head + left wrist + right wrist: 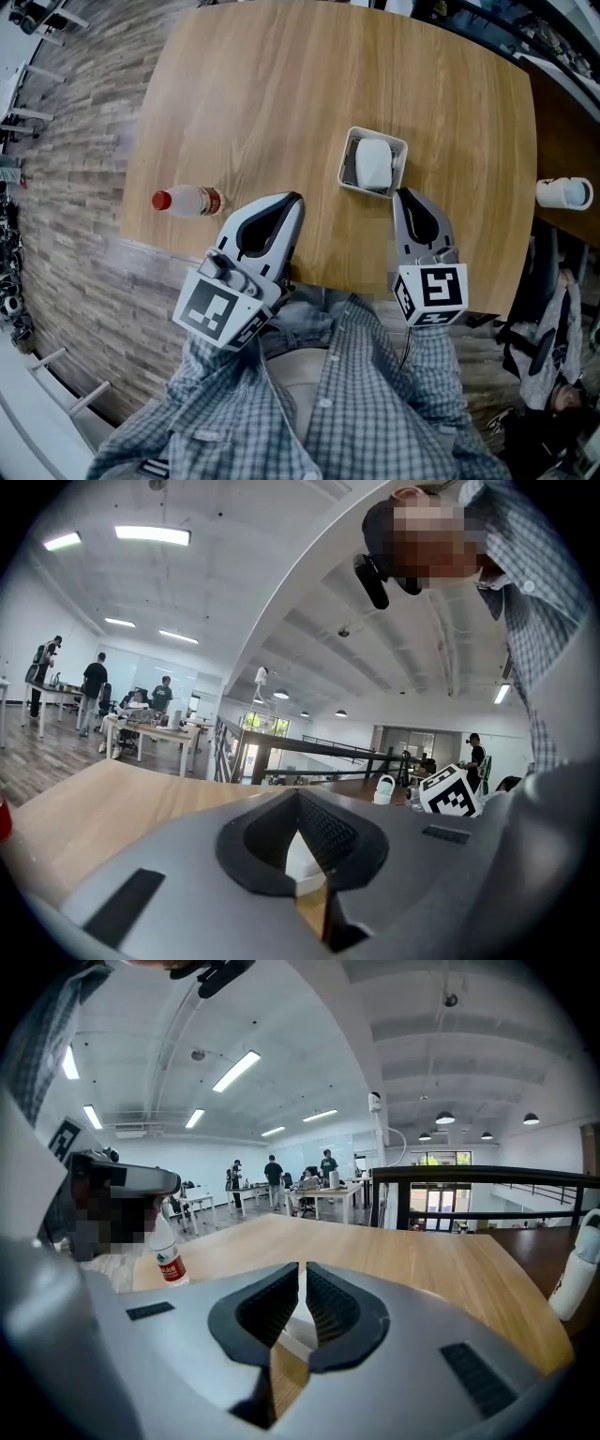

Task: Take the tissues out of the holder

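The bottle [187,200] at the table's [281,94] left has a red cap and a red label, its print too small to read. The left gripper [294,198] is over the table's near side, jaws together on nothing. The right gripper [397,193] is also closed and empty, its tips just beside the near right corner of the white holder [347,155]. The tissues [373,161] sit inside the holder.

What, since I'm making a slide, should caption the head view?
Left claw and right claw, both shut, near the tissue holder on a wooden table.
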The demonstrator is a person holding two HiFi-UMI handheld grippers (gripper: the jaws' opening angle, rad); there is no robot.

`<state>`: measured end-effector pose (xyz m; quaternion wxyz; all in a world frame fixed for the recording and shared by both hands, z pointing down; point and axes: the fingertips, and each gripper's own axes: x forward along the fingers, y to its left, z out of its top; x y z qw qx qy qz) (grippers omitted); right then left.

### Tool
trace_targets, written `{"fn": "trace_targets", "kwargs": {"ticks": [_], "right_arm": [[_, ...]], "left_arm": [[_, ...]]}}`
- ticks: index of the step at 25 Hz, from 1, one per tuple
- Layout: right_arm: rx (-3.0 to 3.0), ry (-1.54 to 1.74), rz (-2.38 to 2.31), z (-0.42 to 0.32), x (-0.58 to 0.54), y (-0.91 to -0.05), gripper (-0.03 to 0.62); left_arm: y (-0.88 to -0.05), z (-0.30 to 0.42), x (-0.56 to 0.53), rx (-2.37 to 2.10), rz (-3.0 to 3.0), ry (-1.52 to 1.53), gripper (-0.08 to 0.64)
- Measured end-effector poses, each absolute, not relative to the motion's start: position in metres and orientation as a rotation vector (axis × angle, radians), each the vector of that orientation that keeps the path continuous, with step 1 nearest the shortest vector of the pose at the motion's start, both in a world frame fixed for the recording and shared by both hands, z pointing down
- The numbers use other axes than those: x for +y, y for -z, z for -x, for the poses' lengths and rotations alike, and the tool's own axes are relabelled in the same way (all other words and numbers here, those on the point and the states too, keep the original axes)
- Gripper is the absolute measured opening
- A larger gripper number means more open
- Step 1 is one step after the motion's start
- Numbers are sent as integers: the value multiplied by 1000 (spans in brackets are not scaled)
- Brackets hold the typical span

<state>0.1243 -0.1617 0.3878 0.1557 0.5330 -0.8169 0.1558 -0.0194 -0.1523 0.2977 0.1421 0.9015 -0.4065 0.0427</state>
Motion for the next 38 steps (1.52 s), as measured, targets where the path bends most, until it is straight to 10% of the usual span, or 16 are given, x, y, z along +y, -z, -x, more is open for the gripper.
{"fn": "trace_targets", "kwargs": {"ticks": [23, 38], "right_arm": [[-2195, -564, -1462, -115, -197, -452, 280], [-2081, -622, -1438, -105, -203, -488, 296]], "left_arm": [[-338, 18, -166, -1112, -2512, -178, 6], [-349, 21, -175, -1058, -2497, -177, 6]]}}
